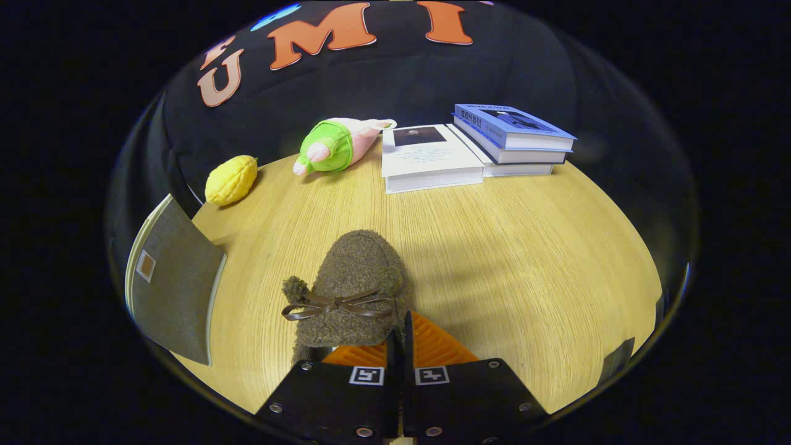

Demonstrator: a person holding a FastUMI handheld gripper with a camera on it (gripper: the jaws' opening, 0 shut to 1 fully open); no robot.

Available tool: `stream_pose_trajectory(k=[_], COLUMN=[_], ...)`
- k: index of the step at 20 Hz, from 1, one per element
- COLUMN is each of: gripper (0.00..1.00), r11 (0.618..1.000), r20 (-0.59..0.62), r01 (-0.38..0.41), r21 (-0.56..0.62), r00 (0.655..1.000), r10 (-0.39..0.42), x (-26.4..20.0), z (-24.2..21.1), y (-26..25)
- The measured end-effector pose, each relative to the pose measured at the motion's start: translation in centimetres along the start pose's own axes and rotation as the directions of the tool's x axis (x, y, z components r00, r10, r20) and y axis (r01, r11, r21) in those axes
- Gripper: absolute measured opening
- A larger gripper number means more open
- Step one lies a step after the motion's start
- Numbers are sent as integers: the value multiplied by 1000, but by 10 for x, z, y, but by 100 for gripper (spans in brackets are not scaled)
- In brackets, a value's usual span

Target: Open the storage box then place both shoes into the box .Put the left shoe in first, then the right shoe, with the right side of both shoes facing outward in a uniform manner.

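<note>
One fuzzy brown slipper (355,290) hangs pinched by its collar in your closed gripper (400,346), toe pointing straight ahead; grey storage box (176,284) lies left.

Your pale wood-grain counter (494,247) spans the scene, grain running away from you toward the black cloth wall (395,80) at the back. The cloth hangs in soft folds and meets the counter's far edge. Light falls from above and slightly left: you see short dark shadows on the wood and a faint broad one across the middle right. Beyond the counter's sides, the booth is dark.
</note>
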State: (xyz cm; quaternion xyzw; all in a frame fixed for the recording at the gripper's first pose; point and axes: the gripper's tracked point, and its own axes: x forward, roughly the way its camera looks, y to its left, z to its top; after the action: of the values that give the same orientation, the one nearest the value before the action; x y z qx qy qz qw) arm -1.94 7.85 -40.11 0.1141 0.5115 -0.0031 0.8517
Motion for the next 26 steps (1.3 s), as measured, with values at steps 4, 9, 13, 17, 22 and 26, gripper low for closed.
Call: stream_pose_trajectory(k=[4,9,13,17,22,26], gripper=[4,4,4,4,4,4], r11=[1000,997,986,974,953,941], r20=[30,68,119,155,147,113], r01=[-11,-79,-163,-219,-288,-312], r21=[-4,3,-23,-57,-93,-129], r00=[999,995,979,962,943,938], r10=[11,78,164,225,299,327], x=[-27,-66,-101,-123,-134,-131], z=[17,44,72,96,101,88], y=[20,71,130,187,260,312])
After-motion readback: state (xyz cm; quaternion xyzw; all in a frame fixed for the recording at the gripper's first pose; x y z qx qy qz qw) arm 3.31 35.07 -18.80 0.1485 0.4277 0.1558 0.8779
